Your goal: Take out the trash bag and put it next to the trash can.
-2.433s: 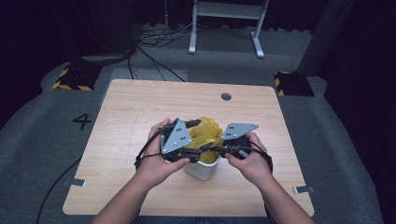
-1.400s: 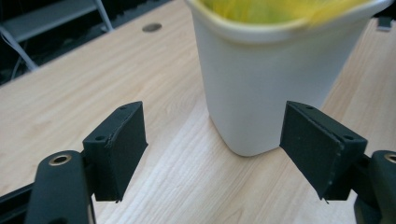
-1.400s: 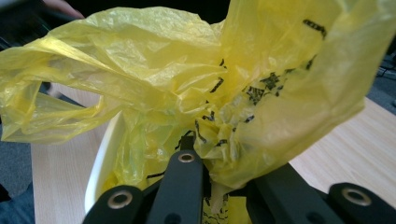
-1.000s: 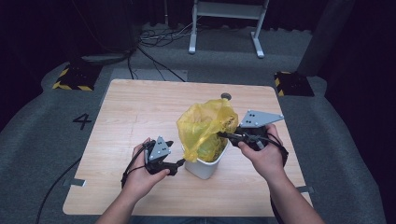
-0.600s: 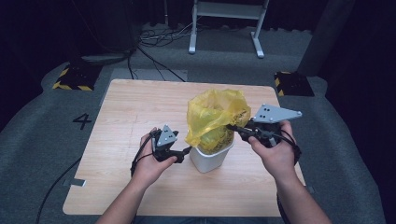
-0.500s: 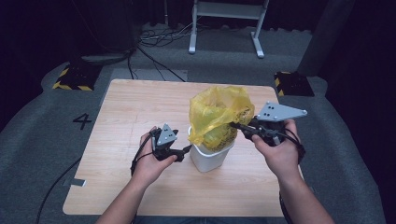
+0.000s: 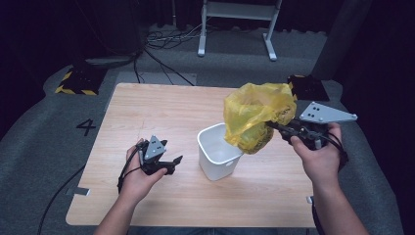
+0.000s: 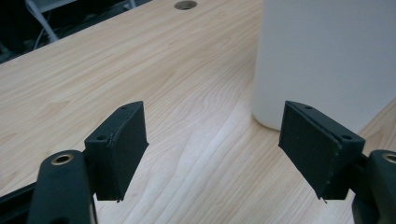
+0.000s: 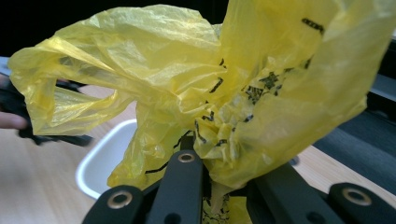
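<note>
A yellow plastic bag (image 7: 257, 116) with black print hangs in the air, clear of the white bin (image 7: 219, 152) and to its upper right. My right gripper (image 7: 272, 127) is shut on the bag's side; in the right gripper view the bag (image 9: 224, 93) billows over the jaws, with the bin (image 9: 105, 156) below at the left. My left gripper (image 7: 176, 160) rests low over the table, left of the bin, open with nothing in it. In the left gripper view the bin's white wall (image 8: 327, 60) stands just beyond the right jaw.
The wooden table (image 7: 161, 112) has a small round hole (image 8: 186, 5) near its far edge. A white metal stand (image 7: 237, 22) and cables lie on the grey floor beyond. A black and yellow striped block (image 7: 76, 81) sits at the far left.
The right gripper has pulled the yellow bag up and to the right, out of the bin. The left gripper let go of the bag, opened, and drew back to the left of the bin.
</note>
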A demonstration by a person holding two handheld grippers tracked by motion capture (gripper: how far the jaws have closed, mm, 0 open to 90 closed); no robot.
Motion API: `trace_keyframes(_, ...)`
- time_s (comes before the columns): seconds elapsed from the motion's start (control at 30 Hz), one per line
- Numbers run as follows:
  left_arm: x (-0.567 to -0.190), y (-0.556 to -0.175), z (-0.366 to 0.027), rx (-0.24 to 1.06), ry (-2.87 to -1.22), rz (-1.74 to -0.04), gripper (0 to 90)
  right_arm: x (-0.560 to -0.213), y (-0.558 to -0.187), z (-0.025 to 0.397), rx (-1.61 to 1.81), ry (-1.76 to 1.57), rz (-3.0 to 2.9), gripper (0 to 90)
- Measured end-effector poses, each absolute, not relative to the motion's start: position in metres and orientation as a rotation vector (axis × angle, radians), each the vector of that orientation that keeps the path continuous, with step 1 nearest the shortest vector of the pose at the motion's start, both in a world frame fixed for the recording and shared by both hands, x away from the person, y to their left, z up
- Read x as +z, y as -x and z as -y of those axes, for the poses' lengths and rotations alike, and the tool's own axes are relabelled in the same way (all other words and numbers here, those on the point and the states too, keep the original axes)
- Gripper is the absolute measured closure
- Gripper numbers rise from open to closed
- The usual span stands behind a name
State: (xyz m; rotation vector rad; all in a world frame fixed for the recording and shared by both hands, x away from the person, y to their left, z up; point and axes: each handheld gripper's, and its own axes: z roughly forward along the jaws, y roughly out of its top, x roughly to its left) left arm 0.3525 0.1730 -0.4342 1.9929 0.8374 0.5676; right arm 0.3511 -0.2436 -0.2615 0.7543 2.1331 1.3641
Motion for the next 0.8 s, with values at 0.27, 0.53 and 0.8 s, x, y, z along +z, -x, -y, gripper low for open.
trace_keyframes(0.27,-0.433,-0.342,-0.198,0.603,-1.991,-0.888,23.8,-0.276,-0.370,0.274,1.297,-0.856,-2.092,85.9)
trace_keyframes(0.53,-0.432,-0.334,-0.223,0.639,-1.973,-0.945,23.6,-0.295,-0.387,0.289,1.249,-0.932,-2.069,85.8)
trace_keyframes(0.8,-0.431,-0.327,-0.237,0.657,-1.951,-0.985,23.4,-0.322,-0.402,0.295,1.199,-0.987,-2.081,85.4)
